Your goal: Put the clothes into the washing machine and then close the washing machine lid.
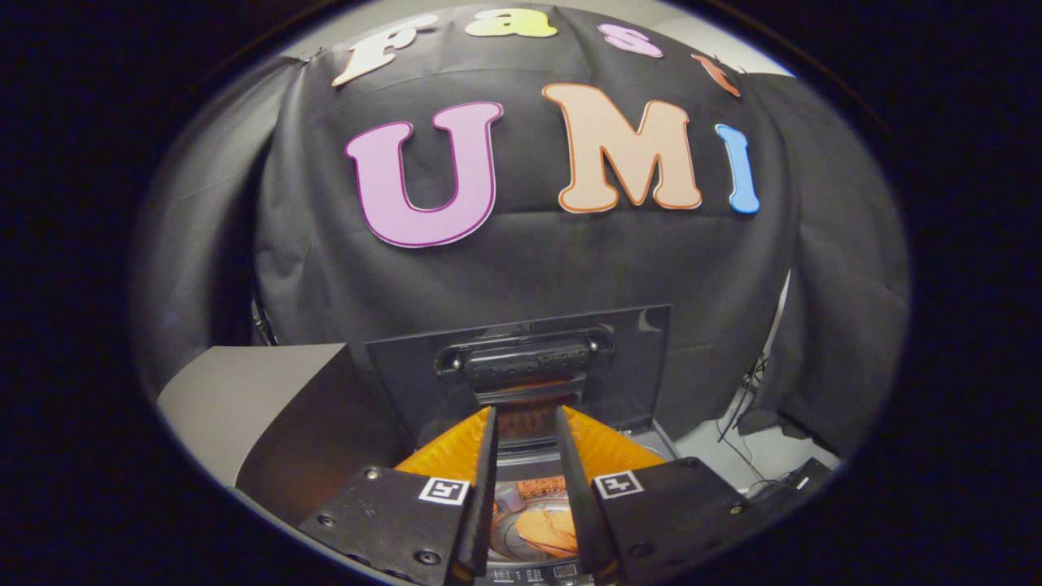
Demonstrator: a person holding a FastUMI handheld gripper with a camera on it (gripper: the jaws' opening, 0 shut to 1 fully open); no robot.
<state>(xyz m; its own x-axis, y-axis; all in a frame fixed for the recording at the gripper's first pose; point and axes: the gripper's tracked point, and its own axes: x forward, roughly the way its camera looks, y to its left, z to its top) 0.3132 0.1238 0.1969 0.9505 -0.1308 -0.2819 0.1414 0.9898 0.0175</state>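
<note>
The washing machine (651, 446) stands right below me with its dark lid (635, 358) raised upright against the booth wall. The lid's handle (525, 366) faces me, just beyond my fingertips. Down in the drum lies an orange cloth (547, 531), seen through the gap between my fingers, with a small pale object (511, 500) beside it. My gripper (525, 417) hovers over the drum opening, in front of the lid. Its fingers stand a narrow gap apart with nothing between them, and I cannot tell whether the tips touch the lid.
The machine's control panel (529, 574) is at the near edge under my fingers. A grey surface with a dark side panel (244, 395) stands to the left of the machine. Cables (737, 419) trail on the pale floor to the right.
</note>
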